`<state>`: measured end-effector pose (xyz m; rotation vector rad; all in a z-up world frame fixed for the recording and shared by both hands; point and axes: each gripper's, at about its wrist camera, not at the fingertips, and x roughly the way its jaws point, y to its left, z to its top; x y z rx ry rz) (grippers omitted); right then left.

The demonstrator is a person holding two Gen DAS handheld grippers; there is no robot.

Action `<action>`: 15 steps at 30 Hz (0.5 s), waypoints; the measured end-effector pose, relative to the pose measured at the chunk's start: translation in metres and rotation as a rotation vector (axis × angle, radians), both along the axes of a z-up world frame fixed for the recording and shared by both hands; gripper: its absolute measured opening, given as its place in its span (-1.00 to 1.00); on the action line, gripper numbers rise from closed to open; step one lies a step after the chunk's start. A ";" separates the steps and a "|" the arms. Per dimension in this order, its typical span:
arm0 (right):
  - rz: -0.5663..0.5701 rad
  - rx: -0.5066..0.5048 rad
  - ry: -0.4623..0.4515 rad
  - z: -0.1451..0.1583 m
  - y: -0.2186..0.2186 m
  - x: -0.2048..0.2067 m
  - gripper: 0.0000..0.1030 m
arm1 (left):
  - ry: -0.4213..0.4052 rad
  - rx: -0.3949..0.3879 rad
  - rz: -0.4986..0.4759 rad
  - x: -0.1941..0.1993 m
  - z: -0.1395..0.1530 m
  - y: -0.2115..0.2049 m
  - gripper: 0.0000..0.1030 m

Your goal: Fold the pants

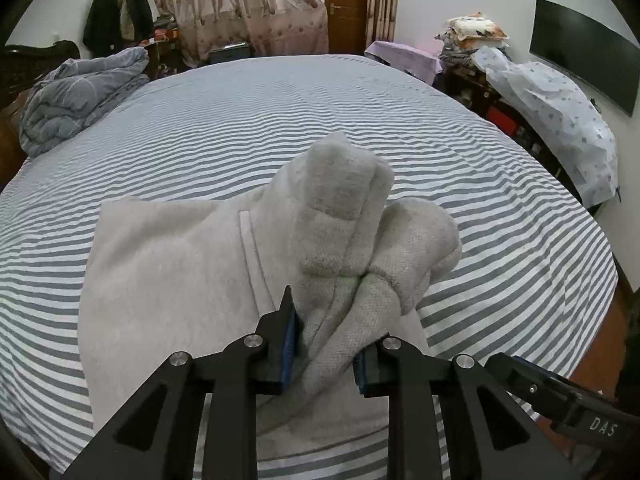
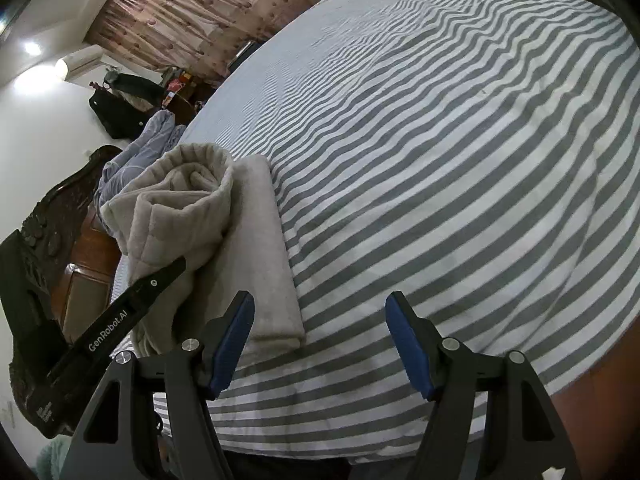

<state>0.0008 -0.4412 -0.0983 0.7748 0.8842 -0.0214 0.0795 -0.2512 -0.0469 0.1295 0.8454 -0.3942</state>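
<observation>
The light grey pants (image 1: 168,280) lie partly folded on the striped bed. My left gripper (image 1: 326,344) is shut on a bunched end of the pants, which stands up in front of the jaws as thick folds (image 1: 344,200). In the right wrist view the pants (image 2: 256,240) lie at the left, with the lifted bunch (image 2: 188,188) held by the left gripper (image 2: 160,280). My right gripper (image 2: 320,344) is open and empty, just right of the folded pants' near edge, above the sheet.
The grey-and-white striped sheet (image 1: 360,112) covers the bed. A rolled grey duvet (image 1: 76,96) lies at the far left corner. A covered bench (image 1: 560,120) and a wall TV (image 1: 584,52) stand at the right. A dark wooden headboard (image 2: 36,248) is at the left.
</observation>
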 end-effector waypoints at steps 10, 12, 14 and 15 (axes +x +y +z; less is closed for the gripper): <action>-0.012 0.007 0.009 -0.006 -0.006 -0.017 0.29 | 0.005 0.053 0.043 -0.011 0.007 0.006 -0.23; -0.013 0.006 0.008 -0.005 -0.005 -0.020 0.29 | -0.005 0.081 0.048 -0.015 0.007 0.005 0.07; -0.016 0.006 0.007 -0.004 -0.003 -0.024 0.29 | -0.010 0.084 0.056 -0.018 0.007 0.007 0.18; -0.017 0.006 0.006 -0.004 -0.002 -0.026 0.29 | 0.003 0.073 0.051 -0.019 0.008 0.009 0.37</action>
